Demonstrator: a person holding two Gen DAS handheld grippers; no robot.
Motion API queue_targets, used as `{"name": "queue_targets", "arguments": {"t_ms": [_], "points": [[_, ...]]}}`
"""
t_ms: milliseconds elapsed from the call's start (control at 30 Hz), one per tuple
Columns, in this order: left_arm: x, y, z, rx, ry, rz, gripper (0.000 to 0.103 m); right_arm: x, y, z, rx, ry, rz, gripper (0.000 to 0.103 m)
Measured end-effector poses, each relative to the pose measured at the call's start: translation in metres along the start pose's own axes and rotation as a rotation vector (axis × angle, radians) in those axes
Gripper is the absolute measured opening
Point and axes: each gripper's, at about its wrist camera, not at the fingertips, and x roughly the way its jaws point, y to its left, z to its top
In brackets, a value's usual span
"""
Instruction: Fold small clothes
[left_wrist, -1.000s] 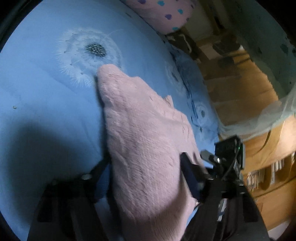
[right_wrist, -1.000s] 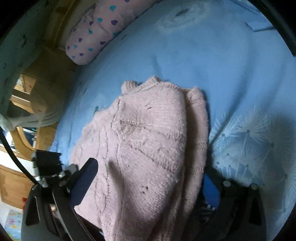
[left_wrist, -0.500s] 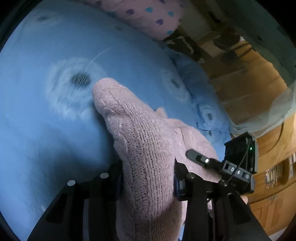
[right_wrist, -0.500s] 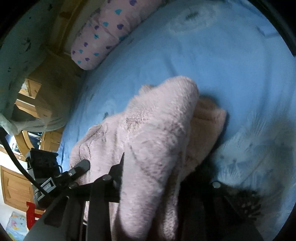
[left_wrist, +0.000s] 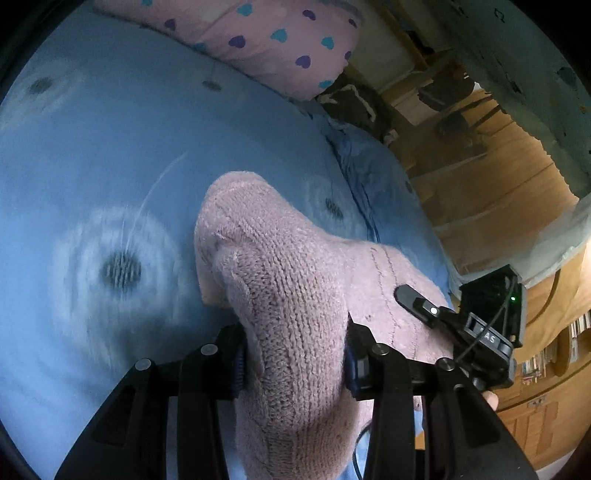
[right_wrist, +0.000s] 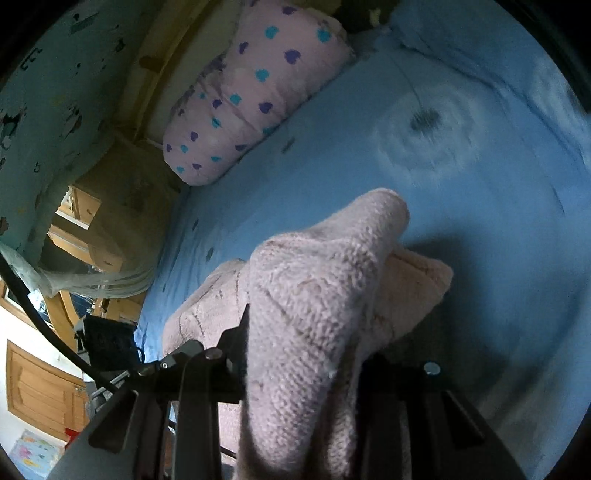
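I have both tools clamped on the pink knit sweater (left_wrist: 291, 295): left tool (left_wrist: 293, 363) and right tool (right_wrist: 303, 373) each pinch 1 bunched edge, raised over the blue bed (left_wrist: 110, 147), probably to carry it into a fold.

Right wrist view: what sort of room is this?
Most likely a bedroom: a blue dandelion-print bedsheet, a pink heart-print pillow at its head, and wooden furniture alongside.

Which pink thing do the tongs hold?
The plain pink knitted sweater, pinched by both tongs. The other pink thing, the pillow with hearts, lies untouched at the bed's far edge.
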Motion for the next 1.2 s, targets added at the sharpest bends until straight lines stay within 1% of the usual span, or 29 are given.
{"name": "queue_targets", "arguments": {"t_ms": [167, 233, 333, 433, 500, 600, 633, 667, 700, 733, 767, 800, 833, 900, 933, 967, 1033, 1067, 1100, 1133, 1167, 1200], "points": [[0.013, 0.003, 0.038, 0.017, -0.008, -0.024, 0.019, 0.011, 0.009, 0.033, -0.018, -0.029, 0.004, 0.034], [0.020, 0.004, 0.056, 0.033, -0.007, -0.006, 0.019, 0.022, 0.011, 0.052, -0.030, -0.022, -0.009, 0.034], [0.035, 0.006, 0.082, 0.065, 0.009, 0.003, 0.019, 0.041, 0.012, 0.080, -0.088, -0.005, -0.049, 0.034], [0.055, 0.015, 0.104, 0.081, 0.022, 0.022, 0.019, 0.061, 0.004, 0.103, -0.093, 0.010, -0.056, 0.034], [0.069, 0.023, 0.117, 0.086, 0.027, 0.029, 0.019, 0.082, -0.007, 0.120, -0.072, 0.032, -0.061, 0.034], [0.088, 0.039, 0.132, 0.124, 0.030, 0.033, 0.020, 0.108, -0.021, 0.133, -0.077, 0.054, -0.077, 0.035], [0.098, 0.051, 0.133, 0.117, 0.044, 0.041, 0.020, 0.118, -0.028, 0.133, -0.091, 0.067, -0.084, 0.036], [0.106, 0.062, 0.132, 0.100, 0.068, 0.043, 0.024, 0.129, -0.037, 0.131, -0.082, 0.087, -0.101, 0.039], [0.116, 0.078, 0.128, 0.060, 0.102, 0.052, 0.027, 0.140, -0.050, 0.127, -0.051, 0.119, -0.142, 0.047], [0.121, 0.098, 0.123, -0.014, 0.117, 0.022, 0.038, 0.149, -0.060, 0.123, -0.036, 0.148, -0.185, 0.051], [0.118, 0.118, 0.117, -0.116, 0.097, -0.083, 0.039, 0.153, -0.067, 0.118, -0.037, 0.166, -0.192, 0.061], [0.114, 0.127, 0.113, -0.166, 0.077, -0.138, 0.039, 0.148, -0.071, 0.112, -0.062, 0.128, -0.146, 0.062], [0.104, 0.136, 0.106, -0.220, 0.048, -0.205, 0.039, 0.141, -0.073, 0.108, -0.074, 0.103, -0.135, 0.066], [0.085, 0.145, 0.088, -0.258, -0.013, -0.264, 0.039, 0.126, -0.075, 0.096, -0.079, 0.067, -0.109, 0.084], [0.075, 0.149, 0.075, -0.263, -0.030, -0.274, 0.039, 0.119, -0.077, 0.088, -0.089, 0.052, -0.082, 0.088], [0.066, 0.150, 0.062, -0.255, -0.029, -0.281, 0.039, 0.113, -0.077, 0.081, -0.117, 0.045, -0.066, 0.093], [0.059, 0.151, 0.049, -0.241, -0.020, -0.301, 0.040, 0.107, -0.075, 0.071, -0.162, 0.042, -0.085, 0.093], [0.058, 0.151, 0.047, -0.233, -0.024, -0.305, 0.042, 0.105, -0.075, 0.067, -0.173, 0.029, -0.089, 0.093], [0.059, 0.149, 0.046, -0.224, -0.033, -0.285, 0.043, 0.104, -0.077, 0.064, -0.164, 0.001, -0.093, 0.093], [0.065, 0.145, 0.048, -0.212, -0.022, -0.242, 0.043, 0.104, -0.078, 0.062, -0.144, -0.022, -0.103, 0.093], [0.069, 0.139, 0.051, -0.191, -0.006, -0.214, 0.043, 0.106, -0.077, 0.062, -0.127, -0.032, -0.120, 0.093], [0.075, 0.129, 0.056, -0.148, 0.021, -0.206, 0.043, 0.108, -0.074, 0.062, -0.113, -0.028, -0.130, 0.091]]}}
